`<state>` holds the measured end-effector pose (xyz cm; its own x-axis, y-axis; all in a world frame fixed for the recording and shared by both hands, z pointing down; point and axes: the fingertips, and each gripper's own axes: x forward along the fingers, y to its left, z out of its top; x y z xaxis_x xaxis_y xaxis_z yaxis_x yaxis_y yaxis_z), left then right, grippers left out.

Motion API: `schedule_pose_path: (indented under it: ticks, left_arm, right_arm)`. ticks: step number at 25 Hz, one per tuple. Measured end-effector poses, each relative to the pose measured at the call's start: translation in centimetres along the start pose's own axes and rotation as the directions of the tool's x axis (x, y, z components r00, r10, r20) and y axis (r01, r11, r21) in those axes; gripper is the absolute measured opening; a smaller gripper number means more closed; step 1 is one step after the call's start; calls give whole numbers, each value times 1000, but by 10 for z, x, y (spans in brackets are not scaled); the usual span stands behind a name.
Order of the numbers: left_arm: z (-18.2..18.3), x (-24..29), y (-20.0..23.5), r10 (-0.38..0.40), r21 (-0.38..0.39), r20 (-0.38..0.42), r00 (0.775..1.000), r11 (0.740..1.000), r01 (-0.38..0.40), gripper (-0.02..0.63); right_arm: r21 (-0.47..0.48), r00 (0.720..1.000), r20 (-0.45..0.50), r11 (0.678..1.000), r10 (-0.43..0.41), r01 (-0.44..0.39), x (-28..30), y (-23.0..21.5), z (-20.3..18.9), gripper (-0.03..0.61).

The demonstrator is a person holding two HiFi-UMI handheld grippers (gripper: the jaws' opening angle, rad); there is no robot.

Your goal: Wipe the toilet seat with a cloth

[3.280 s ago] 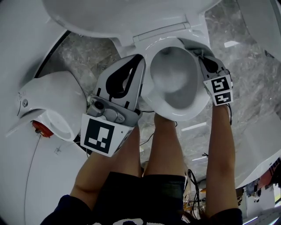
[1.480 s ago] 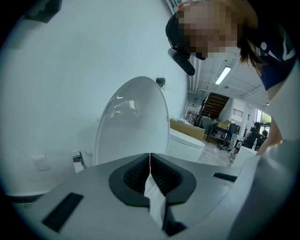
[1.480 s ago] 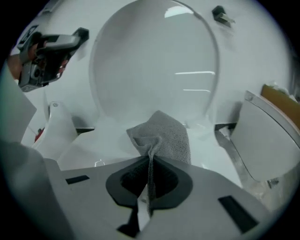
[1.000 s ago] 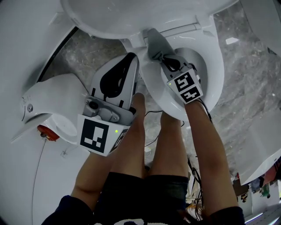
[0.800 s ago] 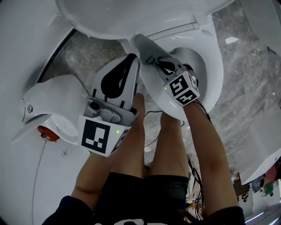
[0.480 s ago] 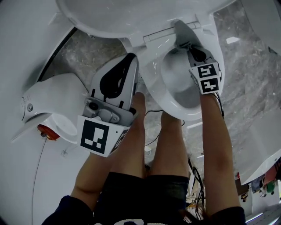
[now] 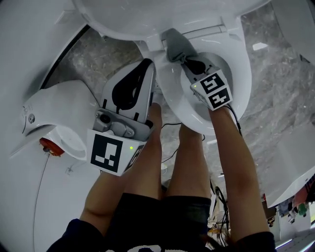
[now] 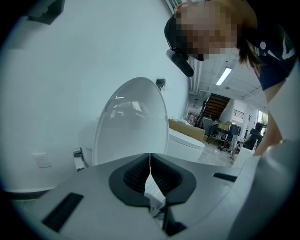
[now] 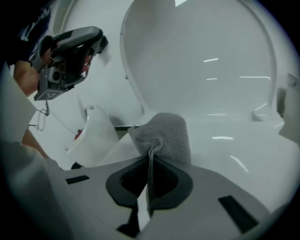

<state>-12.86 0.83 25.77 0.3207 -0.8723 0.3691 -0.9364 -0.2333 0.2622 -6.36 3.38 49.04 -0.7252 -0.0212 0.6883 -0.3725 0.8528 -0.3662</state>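
Head view looks steeply down on a white toilet with its lid (image 7: pixel 147 15) raised. The right gripper (image 7: pixel 184 58) reaches over the bowl to the far left part of the toilet seat (image 7: pixel 238 64), close to the hinge. Its fingers are clamped on a grey cloth (image 7: pixel 176 45), and the bunched cloth lies against the seat there. Half a second ago this gripper and the cloth were at the far right of the seat, so they have swept leftward across the back of the rim. That is about where they were 0.8 s ago.

In the right gripper view, a fold of the cloth (image 9: pixel 164 133) is pinched between the fingers of the right gripper (image 9: pixel 150 157). The rest of the cloth bulges out ahead of them onto the glossy seat (image 9: pixel 229 145), with the upright lid (image 9: pixel 201 61) behind.

The left gripper (image 7: pixel 149 66) is held just left of the bowl, apart from the seat, and has barely shifted across the earlier frames. In the left gripper view, the fingers of the left gripper (image 8: pixel 150 161) meet at their tips with nothing between them.

A second white ceramic fixture (image 7: pixel 59 108) stands on the grey marbled floor (image 7: pixel 275 74), further left.
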Motion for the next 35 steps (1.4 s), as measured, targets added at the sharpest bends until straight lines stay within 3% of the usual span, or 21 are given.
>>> schedule_pose_path:
  ticks: [3,5,7,9,12,14,16,18,23,27,29,31,33,35]
  left_arm:
    - [-2,0,-3,-10,-3,-3,1000,1000,10,21]
    - [-2,0,-6,-18,-2,-1,1000,1000,18,21]
    - [-1,0,-7,-23,1,-2,1000,1000,23,21]
    - [-2,-1,-5,-24,8,-4,1000,1000,24,21]
    - [-3,-3,2,-16,10,-1,1000,1000,16,21]
    - [-4,-5,5,-10,7,1,1000,1000,10,21]
    - [-5,-6,5,-9,4,0,1000,1000,9,21]
    - [-7,-7,4,-12,5,-6,1000,1000,12,21]
    - [-7,-7,0,-23,0,-10,1000,1000,23,21]
    - [-6,-6,2,-30,5,-7,1000,1000,30,21]
    - [-5,-5,2,-31,8,-4,1000,999,31,21]
    - [-4,-4,1,-32,12,2,999,999,32,21]
    - [-4,-4,0,-36,15,0,999,999,36,21]
    - [-3,-5,-2,-41,18,-2,999,999,41,21]
  right_arm:
    - [-13,986,-22,986,166,-167,4,47,-9,21]
    - [-43,979,-36,978,201,-202,4,58,-12,21]
    - [-55,987,-19,986,158,-159,4,46,-9,21]
    - [4,998,46,999,50,-50,1,14,1,21]
    - [55,989,111,994,-96,91,-9,-26,13,21]
    - [24,990,108,996,-91,89,-9,-23,13,21]
    - [-93,998,52,996,20,-15,-1,7,8,21]
    - [-164,989,-5,976,145,-144,5,42,0,21]
    - [-149,927,-81,915,367,-375,-5,105,-33,21]
    - [-150,882,-136,870,451,-469,-16,128,-57,21]
    - [-198,885,-145,863,442,-464,-15,125,-57,21]
    - [-201,917,-101,894,387,-400,-7,108,-44,21]
    - [-123,956,0,949,292,-290,1,78,-23,21]
    - [-24,974,92,978,207,-206,5,50,-8,21]
